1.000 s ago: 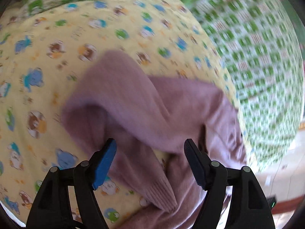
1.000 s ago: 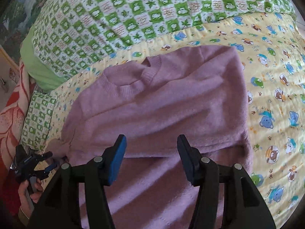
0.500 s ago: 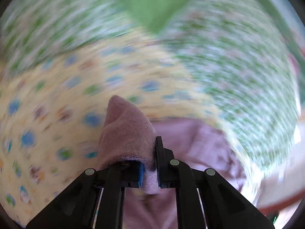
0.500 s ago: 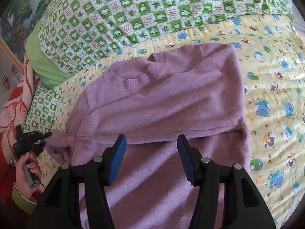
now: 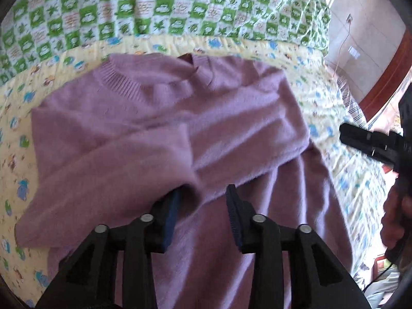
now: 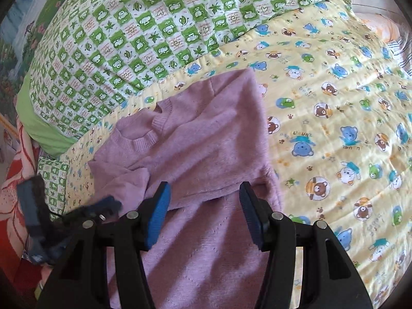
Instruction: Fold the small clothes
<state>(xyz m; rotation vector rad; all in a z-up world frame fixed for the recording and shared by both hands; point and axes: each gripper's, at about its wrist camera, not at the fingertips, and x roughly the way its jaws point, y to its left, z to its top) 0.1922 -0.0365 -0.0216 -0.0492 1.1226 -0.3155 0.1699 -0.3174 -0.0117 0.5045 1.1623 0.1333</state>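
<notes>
A mauve knit sweater point(image 5: 206, 118) point(image 6: 206, 149) lies flat on the bed, collar away from me. One sleeve point(image 5: 116, 175) point(image 6: 128, 182) is folded across its body. My left gripper point(image 5: 203, 206) sits low over the sweater with its jaws opening. The sleeve's cuff lies between them against the left pad, and they do not pinch it. In the right wrist view the left gripper point(image 6: 103, 206) is a dark blur at the left. My right gripper point(image 6: 204, 206) hovers open over the sweater's lower half, nothing between its fingers. The left wrist view shows the right gripper point(image 5: 368, 141) off the sweater's right side.
The sweater rests on a yellow quilt point(image 6: 334, 128) point(image 5: 322, 97) printed with bears. A green checked quilt point(image 6: 154, 38) point(image 5: 180, 7) is bunched behind it. A red floral cloth point(image 6: 13, 200) hangs at the left bed edge. A hand point(image 5: 396, 219) holds the right gripper.
The left gripper shut on the sleeve at the sweater's side, swung it across onto the body, and its jaws have now parted. The right gripper drifted slightly over the sweater, still open.
</notes>
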